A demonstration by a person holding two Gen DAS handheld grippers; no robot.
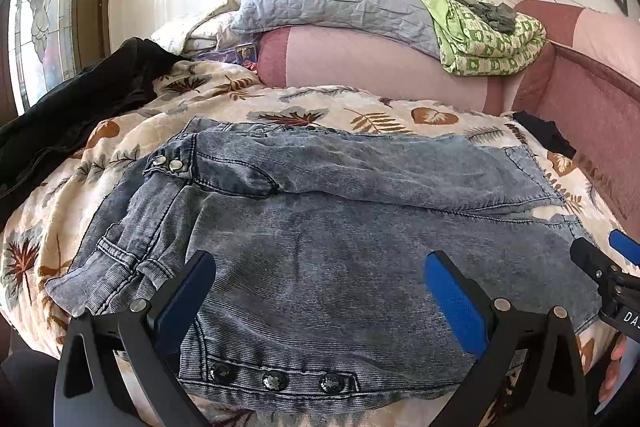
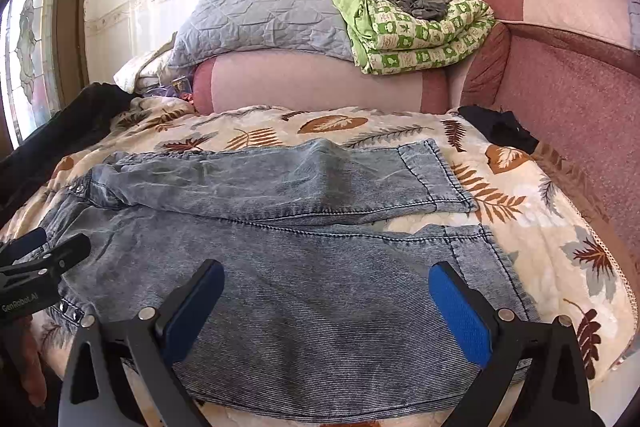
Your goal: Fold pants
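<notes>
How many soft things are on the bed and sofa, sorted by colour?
Blue-grey: 2, the jeans and the quilted blanket
Green: 1, the checked blanket
Black: 2, the clothes at left and the small cloth at right
Leaf-patterned: 1, the bed cover
Total: 6

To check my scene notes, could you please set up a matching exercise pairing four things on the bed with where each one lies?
Things:
1. jeans
2. green quilt
3. grey-blue quilt
4. black garment

Places:
A. at the bed's far left edge, near the window
B. spread flat on the leaf-print blanket, nearest the claws
C. on the pink bolster, left part
D. on the pink bolster, right part, with a dark grey cloth on top

Pairs: 1-B, 2-D, 3-C, 4-A
</notes>
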